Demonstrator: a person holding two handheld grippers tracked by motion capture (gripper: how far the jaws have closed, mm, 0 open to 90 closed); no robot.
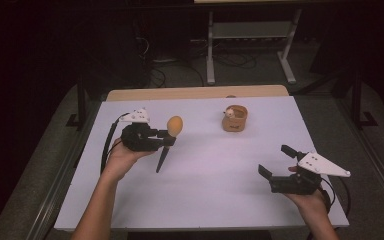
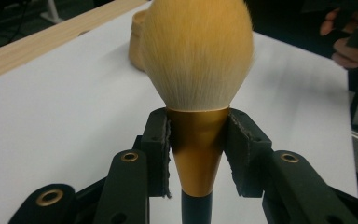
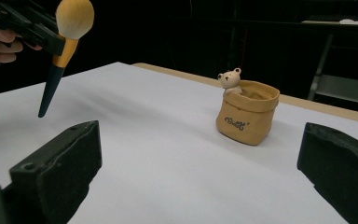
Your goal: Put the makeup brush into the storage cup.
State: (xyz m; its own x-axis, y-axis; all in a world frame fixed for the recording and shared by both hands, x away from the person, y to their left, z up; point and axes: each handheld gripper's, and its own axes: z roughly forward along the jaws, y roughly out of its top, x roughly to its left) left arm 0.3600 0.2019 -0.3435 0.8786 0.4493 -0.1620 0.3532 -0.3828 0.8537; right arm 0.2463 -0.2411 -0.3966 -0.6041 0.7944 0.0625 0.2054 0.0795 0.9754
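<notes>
Nearest the lens, the left tongs were clamped on the gold ferrule of a makeup brush, their pads pressing either side just below the fluffy bristle head. The brush was held clear of the white tabletop, head up and dark tapered handle slanting down past the tongs. It looked light and stiff along the handle, while the bristles were soft and would splay if squeezed; the smooth, tapering ferrule could slip, so that rigid band seemed the right place to grip. The right tongs stood wide open and empty, well apart from the brush. Beyond them sat a small tan bear pouch holder, probably the brush's destination.
</notes>
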